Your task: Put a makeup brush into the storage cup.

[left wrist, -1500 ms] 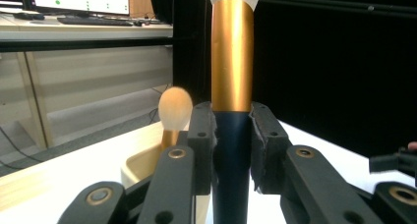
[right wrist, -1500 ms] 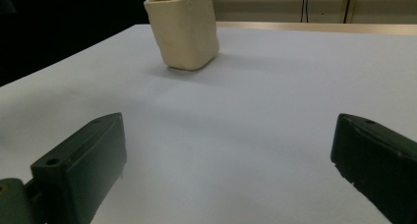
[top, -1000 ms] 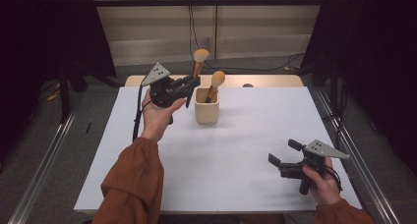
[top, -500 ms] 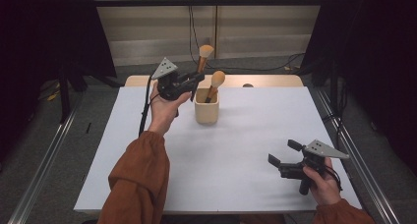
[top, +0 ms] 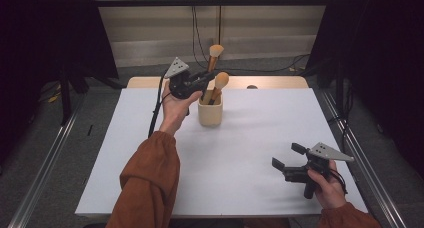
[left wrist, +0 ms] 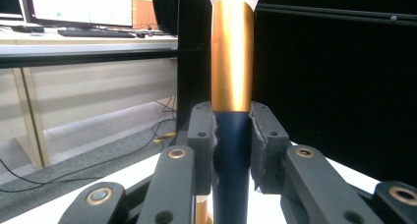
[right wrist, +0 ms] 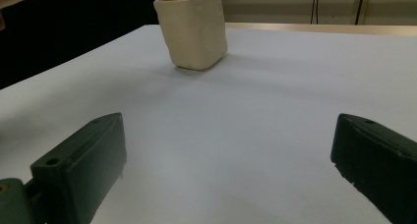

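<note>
A cream cup [top: 210,113] stands at the back middle of the white table [top: 250,138]. One makeup brush leans in it, its tan head [top: 221,80] sticking out. My left gripper [top: 206,79] hovers just above the cup, shut on a second brush [top: 215,52] that stands nearly upright, its lower end at the cup's mouth. In the left gripper view the pads [left wrist: 202,135] press on the brush's dark handle [left wrist: 231,155], just under the gold ferrule [left wrist: 232,57]. My right gripper [top: 287,156] rests low at the front right, open with nothing between its jaws, and faces the cup [right wrist: 193,30].
The table's wooden back edge [top: 270,82] lies just behind the cup. Metal rails [top: 45,163] run along both sides of the table. Cables hang down the back wall [top: 197,33]. Dark curtains close in on the left and right.
My left hand has carried the brush to the right and slightly down, from left of the cup to over its mouth. The right gripper has stayed put.
</note>
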Tool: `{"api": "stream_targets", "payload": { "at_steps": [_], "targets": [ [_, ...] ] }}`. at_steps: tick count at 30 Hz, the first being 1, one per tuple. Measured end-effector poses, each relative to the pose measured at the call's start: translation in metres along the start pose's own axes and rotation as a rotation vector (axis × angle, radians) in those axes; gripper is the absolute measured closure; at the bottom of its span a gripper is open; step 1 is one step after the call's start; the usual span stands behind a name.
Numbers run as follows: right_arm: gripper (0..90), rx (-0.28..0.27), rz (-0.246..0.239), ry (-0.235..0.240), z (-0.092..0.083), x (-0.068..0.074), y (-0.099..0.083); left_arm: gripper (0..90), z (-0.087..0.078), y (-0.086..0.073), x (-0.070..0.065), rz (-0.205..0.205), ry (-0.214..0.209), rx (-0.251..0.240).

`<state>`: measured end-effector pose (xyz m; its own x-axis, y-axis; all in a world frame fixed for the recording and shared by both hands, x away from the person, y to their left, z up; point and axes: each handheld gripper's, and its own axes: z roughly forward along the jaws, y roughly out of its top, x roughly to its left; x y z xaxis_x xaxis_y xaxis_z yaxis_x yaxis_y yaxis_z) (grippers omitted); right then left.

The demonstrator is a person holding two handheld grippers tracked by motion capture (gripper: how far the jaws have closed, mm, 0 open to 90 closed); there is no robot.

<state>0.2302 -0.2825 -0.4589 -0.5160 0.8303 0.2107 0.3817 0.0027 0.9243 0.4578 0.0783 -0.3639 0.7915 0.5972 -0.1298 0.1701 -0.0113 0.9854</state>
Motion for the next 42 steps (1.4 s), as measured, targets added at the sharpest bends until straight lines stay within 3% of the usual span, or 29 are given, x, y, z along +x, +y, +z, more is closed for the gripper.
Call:
{"api": "stream_targets", "payload": {
  "at_steps": [8,15,28,42],
  "targets": [
    [0.0,-0.004,0.007,-0.003,0.000,0.000,-0.001,74.3,0.007,-0.009,0.009,-0.027,0.006,-0.008],
    [0.0,0.001,0.007,-0.001,0.000,-0.001,-0.002,74.3,0.009,-0.016,0.008,-0.009,0.015,-0.005],
    [0.0,0.008,0.002,0.005,0.001,-0.001,-0.003,74.3,0.013,-0.036,0.012,-0.008,0.012,0.036],
    [0.0,0.012,0.000,0.004,0.001,-0.001,-0.003,74.2,0.003,-0.051,0.008,0.008,0.014,0.082]
  ]
}}
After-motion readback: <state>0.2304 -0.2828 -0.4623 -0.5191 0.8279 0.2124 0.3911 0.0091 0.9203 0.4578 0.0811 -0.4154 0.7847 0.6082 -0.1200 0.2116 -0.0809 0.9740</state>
